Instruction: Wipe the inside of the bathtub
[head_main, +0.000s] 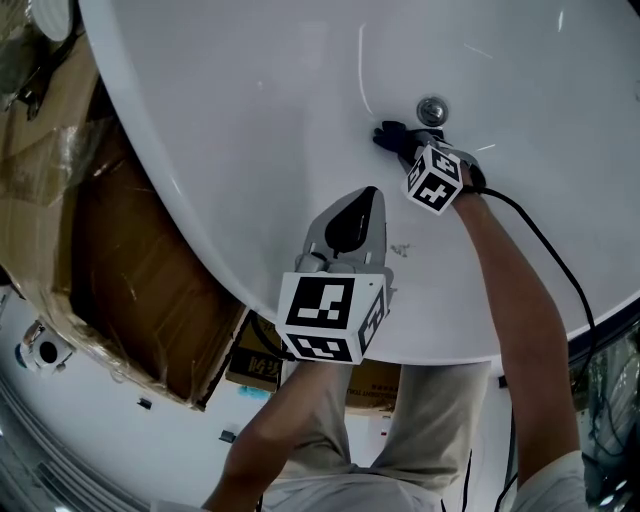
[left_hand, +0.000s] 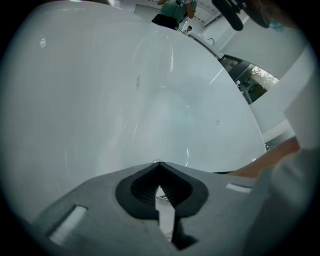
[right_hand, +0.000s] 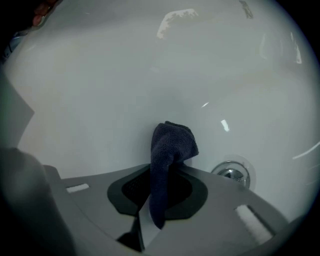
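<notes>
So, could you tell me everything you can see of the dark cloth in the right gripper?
The cloth is a dark navy, towel-like fabric with a fine looped texture. It is bunched into a narrow fold and pinched between the shut jaws of the right gripper, with a rounded wad standing out past the tips. That wad seems to press on the white inner wall of the bathtub, just left of the chrome drain and apart from it.
</notes>
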